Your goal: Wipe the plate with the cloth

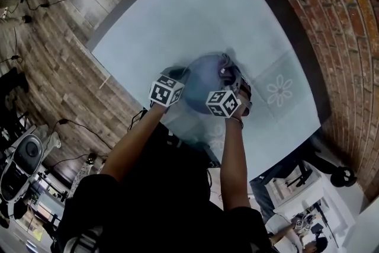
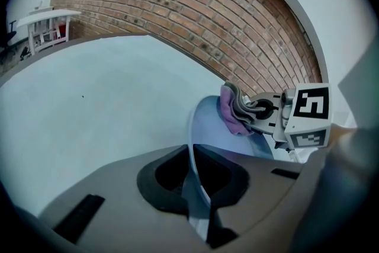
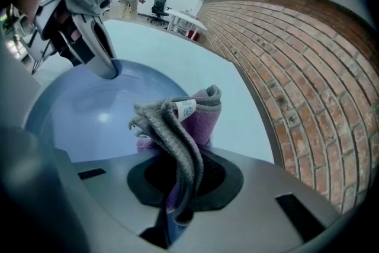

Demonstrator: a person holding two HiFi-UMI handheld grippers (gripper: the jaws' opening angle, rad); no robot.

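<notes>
Plate (image 1: 204, 75) probably clear of table (image 1: 195, 15) edges

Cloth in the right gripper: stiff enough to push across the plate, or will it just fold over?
Likely floppy: the cloth bunches into loose folds beyond the right gripper, so it'd probably buckle when pushed. Its fuzzy purple pile looks grippy, so it should drag on the glossy plate rather than slide. Probably light; the pinch alone carries it.

There is one blue plate (image 1: 203, 81), one purple-and-grey cloth (image 3: 192, 118) and one pale worktop (image 1: 177, 15). Two tools appear: a left tool (image 2: 198, 198) and a right tool (image 3: 177, 198).
</notes>
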